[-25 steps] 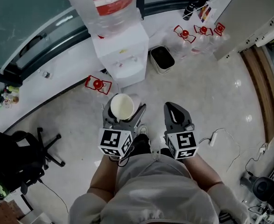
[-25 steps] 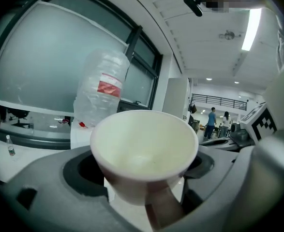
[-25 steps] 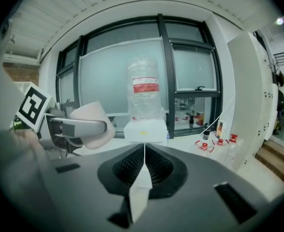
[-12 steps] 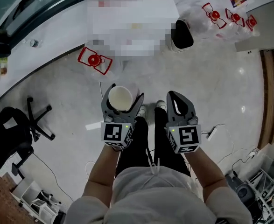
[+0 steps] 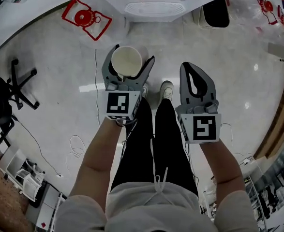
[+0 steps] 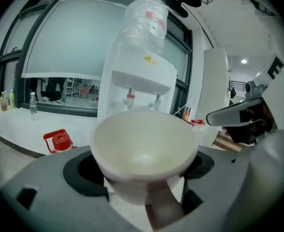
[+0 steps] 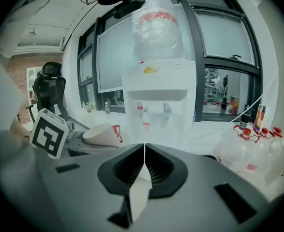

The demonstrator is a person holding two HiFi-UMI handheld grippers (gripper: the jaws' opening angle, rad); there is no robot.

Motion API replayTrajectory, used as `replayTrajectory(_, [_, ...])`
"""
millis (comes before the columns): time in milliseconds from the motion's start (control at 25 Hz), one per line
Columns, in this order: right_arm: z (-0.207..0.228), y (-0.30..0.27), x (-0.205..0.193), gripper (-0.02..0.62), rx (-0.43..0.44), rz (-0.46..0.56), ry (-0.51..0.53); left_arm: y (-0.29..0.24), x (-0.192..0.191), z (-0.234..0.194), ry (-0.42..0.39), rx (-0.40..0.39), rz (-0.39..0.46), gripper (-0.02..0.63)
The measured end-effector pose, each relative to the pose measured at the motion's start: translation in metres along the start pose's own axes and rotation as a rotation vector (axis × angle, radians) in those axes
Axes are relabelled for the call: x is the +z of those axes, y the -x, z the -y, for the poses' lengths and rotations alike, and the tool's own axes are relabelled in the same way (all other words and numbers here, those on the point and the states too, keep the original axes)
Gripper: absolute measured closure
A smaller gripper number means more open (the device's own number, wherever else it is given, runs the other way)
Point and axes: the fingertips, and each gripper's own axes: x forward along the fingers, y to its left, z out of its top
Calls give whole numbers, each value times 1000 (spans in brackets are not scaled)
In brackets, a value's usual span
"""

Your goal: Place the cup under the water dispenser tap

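The floor [image 5: 166,47] before the dispenser [image 5: 154,8] lies open, a straight way in for a gripper. A red-capped bottle [image 5: 86,17] lies just left of the dispenser and a dark bin [image 5: 215,11] stands just right. The recess below the dispenser's taps [image 7: 140,108] looks open. A chair [image 5: 11,88] stands well left.

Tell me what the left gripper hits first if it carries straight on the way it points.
Most likely the water dispenser, near its taps: the left gripper, shut on the cup, points straight at it and nothing shows between. Depth is uncertain.
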Motion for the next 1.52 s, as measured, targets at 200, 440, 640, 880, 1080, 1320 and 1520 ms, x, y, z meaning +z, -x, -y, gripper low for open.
replayTrajectory(200, [11, -30, -48, 566, 11, -40, -53, -37, -35, -13, -11, 64, -13, 147])
replayTrajectory(440, [27, -69, -76, 566, 26, -105, -34, -95, -27, -45, -22, 128, 47, 147])
replayTrajectory(640, [37, -90, -81, 566, 21, -77, -43, -132, -20, -57, -65, 153, 66, 147])
replayTrajectory(880, [40, -102, -88, 566, 31, -94, -70, -158, -23, -62, -127, 177, 82, 147])
replayTrajectory(1080, [44, -107, -91, 566, 42, -111, -56, -173, -22, -71, -127, 170, 87, 147])
replayTrajectory(1320, [50, -109, -90, 566, 42, -131, -35, -184, -17, -71, -94, 168, 92, 147])
replayTrajectory(1520, [52, -112, -90, 566, 52, -147, -32, -185, -18, -71, -99, 178, 101, 147])
